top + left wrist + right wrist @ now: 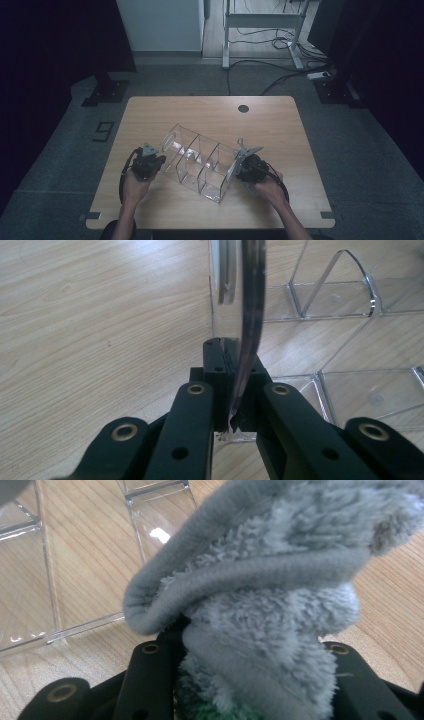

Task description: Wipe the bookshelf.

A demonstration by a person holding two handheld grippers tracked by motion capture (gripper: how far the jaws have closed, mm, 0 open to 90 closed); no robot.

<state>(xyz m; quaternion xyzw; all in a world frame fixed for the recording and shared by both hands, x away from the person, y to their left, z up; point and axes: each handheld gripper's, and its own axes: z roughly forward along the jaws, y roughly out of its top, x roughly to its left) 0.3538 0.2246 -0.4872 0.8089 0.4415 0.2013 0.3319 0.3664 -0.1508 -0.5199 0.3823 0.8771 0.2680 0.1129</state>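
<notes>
Grey fluffy cloth [280, 610] bunches in the right tool [250, 680], clamped tight. Left tool [235, 405] pinches one wall of the clear plastic organizer [197, 162] mid-desk [150, 112]. Best wiping: steady that wall, press lightly.

The organizer [200, 162] lies on the table [150, 115], slantwise, running from the middle toward the near right, well apart from the far edge and its cable hole [243, 108]. The left gripper [159, 161] is at the organizer's left end, near the table's left edge, its jaws clamped on the end wall [250, 315]. The right gripper [239, 162] is at the organizer's right end, toward the near right corner, with the cloth [270, 605] between its jaws, beside the organizer's wall.
</notes>
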